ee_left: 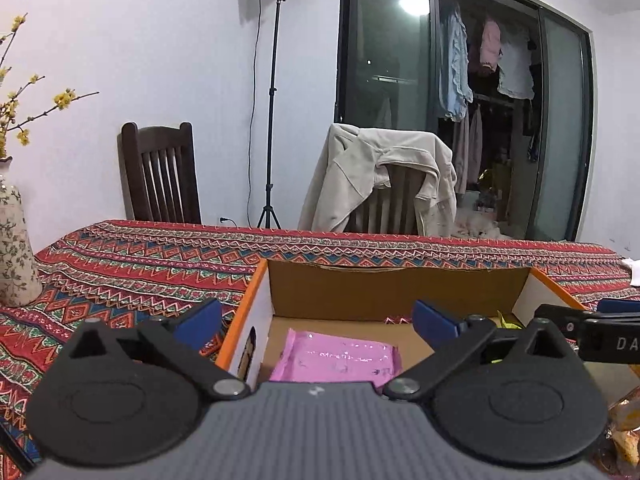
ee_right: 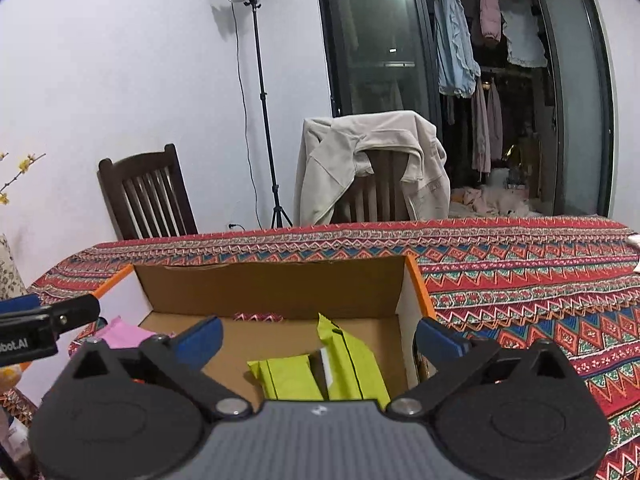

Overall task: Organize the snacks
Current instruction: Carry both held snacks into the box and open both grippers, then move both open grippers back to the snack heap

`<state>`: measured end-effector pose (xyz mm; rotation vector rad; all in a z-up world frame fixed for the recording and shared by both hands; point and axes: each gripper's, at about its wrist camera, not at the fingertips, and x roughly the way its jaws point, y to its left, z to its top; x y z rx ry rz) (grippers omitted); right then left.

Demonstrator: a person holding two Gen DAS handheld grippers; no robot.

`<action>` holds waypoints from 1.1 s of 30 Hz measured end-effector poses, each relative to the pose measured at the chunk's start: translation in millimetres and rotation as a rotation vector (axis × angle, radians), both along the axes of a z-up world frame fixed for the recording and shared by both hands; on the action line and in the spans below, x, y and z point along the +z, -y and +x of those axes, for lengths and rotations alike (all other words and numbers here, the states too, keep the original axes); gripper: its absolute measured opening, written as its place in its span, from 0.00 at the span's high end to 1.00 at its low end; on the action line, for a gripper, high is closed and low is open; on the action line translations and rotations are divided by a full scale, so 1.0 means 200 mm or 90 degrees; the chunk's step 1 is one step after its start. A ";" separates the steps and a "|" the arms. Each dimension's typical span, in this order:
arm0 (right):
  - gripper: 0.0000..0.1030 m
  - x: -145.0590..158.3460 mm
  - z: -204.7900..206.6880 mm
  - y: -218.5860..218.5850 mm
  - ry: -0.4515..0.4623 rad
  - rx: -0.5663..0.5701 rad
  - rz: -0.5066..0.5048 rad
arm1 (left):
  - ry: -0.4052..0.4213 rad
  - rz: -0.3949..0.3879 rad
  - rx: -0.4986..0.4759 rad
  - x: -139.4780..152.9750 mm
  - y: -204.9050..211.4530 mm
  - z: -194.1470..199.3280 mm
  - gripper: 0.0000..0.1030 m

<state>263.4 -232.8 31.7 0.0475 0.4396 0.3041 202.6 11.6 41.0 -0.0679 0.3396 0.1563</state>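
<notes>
Patterned cloth over the bench [ee_right: 520,288], cardboard box [ee_left: 400,284] in the middle. Pink packet [ee_left: 340,356] flat on the box floor at its left; two green packets [ee_right: 320,368] at its right, one leaning on the other. Left gripper [ee_left: 318,320] wide open above the pink packet, holding nothing, touching nothing; right gripper [ee_right: 318,338] equally wide open over the green ones, also empty. Best lifted straight up clear of the box walls, jaws kept apart, before reaching for further snacks outside; none clearly visible.
</notes>
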 end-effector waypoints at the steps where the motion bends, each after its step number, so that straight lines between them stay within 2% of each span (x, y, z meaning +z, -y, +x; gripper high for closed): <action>1: 0.00 0.01 -0.01 0.00 0.004 0.001 0.001 | 0.002 -0.002 -0.002 0.01 0.00 0.00 0.00; 10: 0.00 0.20 -0.19 0.00 0.068 0.014 -0.004 | 0.034 -0.009 -0.001 0.18 0.02 -0.12 0.00; 18: 0.00 0.29 -0.41 0.02 0.077 0.053 -0.037 | 0.025 0.017 -0.013 0.26 0.03 -0.30 0.00; 24: 0.00 0.24 -0.58 0.02 0.056 0.083 -0.053 | 0.010 0.018 -0.029 0.24 0.00 -0.48 0.00; 33: 0.00 0.03 -0.78 -0.01 -0.016 0.113 -0.085 | -0.037 0.007 -0.025 0.08 -0.07 -0.72 0.00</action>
